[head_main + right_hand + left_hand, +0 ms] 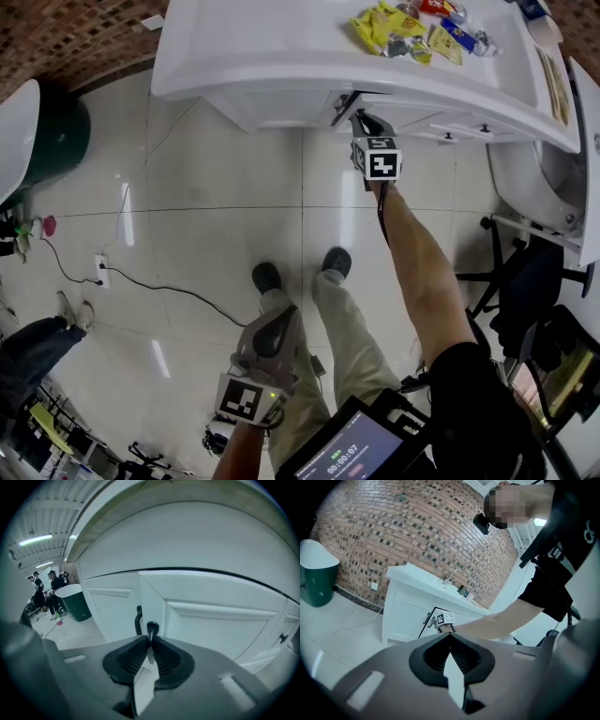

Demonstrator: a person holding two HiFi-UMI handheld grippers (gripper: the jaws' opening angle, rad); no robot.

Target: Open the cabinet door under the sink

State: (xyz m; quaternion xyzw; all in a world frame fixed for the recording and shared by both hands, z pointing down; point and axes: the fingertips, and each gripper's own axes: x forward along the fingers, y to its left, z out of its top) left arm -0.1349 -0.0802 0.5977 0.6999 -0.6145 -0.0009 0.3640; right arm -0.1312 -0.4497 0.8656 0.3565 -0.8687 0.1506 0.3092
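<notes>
The white sink cabinet (281,98) stands at the top of the head view. One cabinet door (343,105) stands slightly ajar, with a dark gap at its edge. My right gripper (358,120) reaches to it at arm's length. In the right gripper view the right gripper (149,641) is shut on the door's black handle (153,629), beside the neighbouring door's handle (138,619). My left gripper (275,323) hangs low by the person's leg, far from the cabinet. Its jaws (450,637) are shut with nothing between them. The left gripper view shows the ajar door (432,620) and the right gripper's marker cube (445,618).
Snack packets (412,28) lie on the countertop. A green bin (58,141) stands at the left. A cable and socket (101,270) lie on the tiled floor. An office chair (525,281) is at the right. Drawer pulls (448,137) show right of the door. People stand far off (42,592).
</notes>
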